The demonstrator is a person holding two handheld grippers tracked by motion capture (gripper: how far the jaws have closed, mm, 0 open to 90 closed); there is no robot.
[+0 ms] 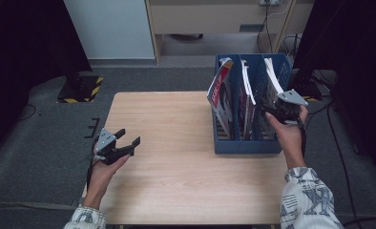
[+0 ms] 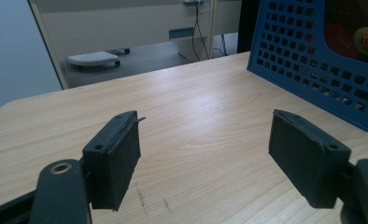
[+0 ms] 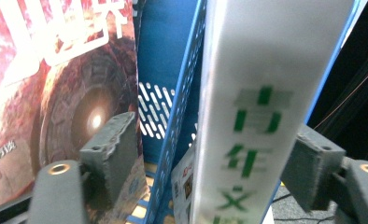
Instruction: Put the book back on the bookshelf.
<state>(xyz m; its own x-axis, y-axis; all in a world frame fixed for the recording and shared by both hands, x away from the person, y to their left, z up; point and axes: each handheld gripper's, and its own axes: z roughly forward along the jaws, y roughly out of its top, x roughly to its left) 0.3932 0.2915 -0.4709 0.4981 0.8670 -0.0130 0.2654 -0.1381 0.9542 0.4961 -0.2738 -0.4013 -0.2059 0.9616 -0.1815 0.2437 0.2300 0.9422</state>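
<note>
A pale wooden table (image 1: 176, 157) stands on grey carpet, with a white panel and a wooden cabinet (image 1: 214, 19) beyond at 12 o'clock. At 8 o'clock on the table the left gripper (image 1: 130, 137) hovers, its jaws wide apart over bare wood with nothing between them. At 3 o'clock sits a blue perforated file rack (image 1: 245, 145) of three slots, holding three magazines. The right gripper (image 1: 276, 107) is at the rack's rightmost slot, its jaws spread wide, neither pad pressing the white magazine (image 3: 261, 102) that stands upright between them. The right gripper view shows green characters on that magazine's spine and a red cover (image 3: 56, 93) one slot over. The left gripper view shows a white wheeled base (image 2: 91, 58) on the floor past the table's far edge.
</note>
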